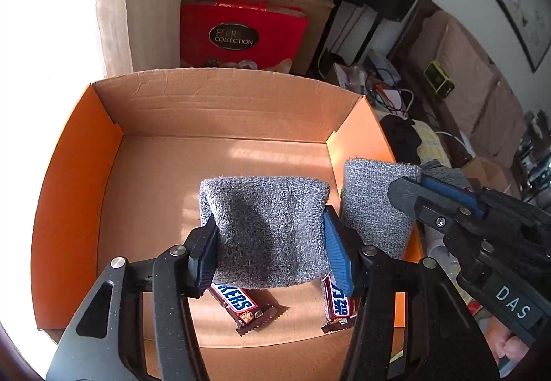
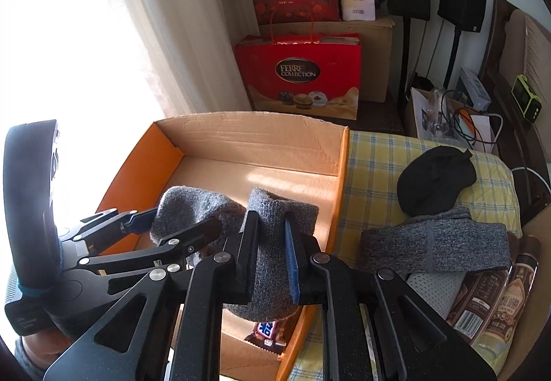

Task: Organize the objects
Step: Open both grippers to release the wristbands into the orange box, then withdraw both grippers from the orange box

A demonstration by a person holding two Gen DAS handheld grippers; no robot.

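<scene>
Over an open cardboard box (image 1: 220,105), the left gripper (image 1: 268,243) clasps one grey knitted sock (image 1: 265,226) between half-spread jaws, while the right gripper (image 2: 270,264) pinches another grey sock (image 2: 275,219) between nearly closed jaws.

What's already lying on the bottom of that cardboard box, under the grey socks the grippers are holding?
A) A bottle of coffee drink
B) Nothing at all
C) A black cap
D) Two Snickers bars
D: two Snickers bars lie on the box floor beneath the socks.
</scene>
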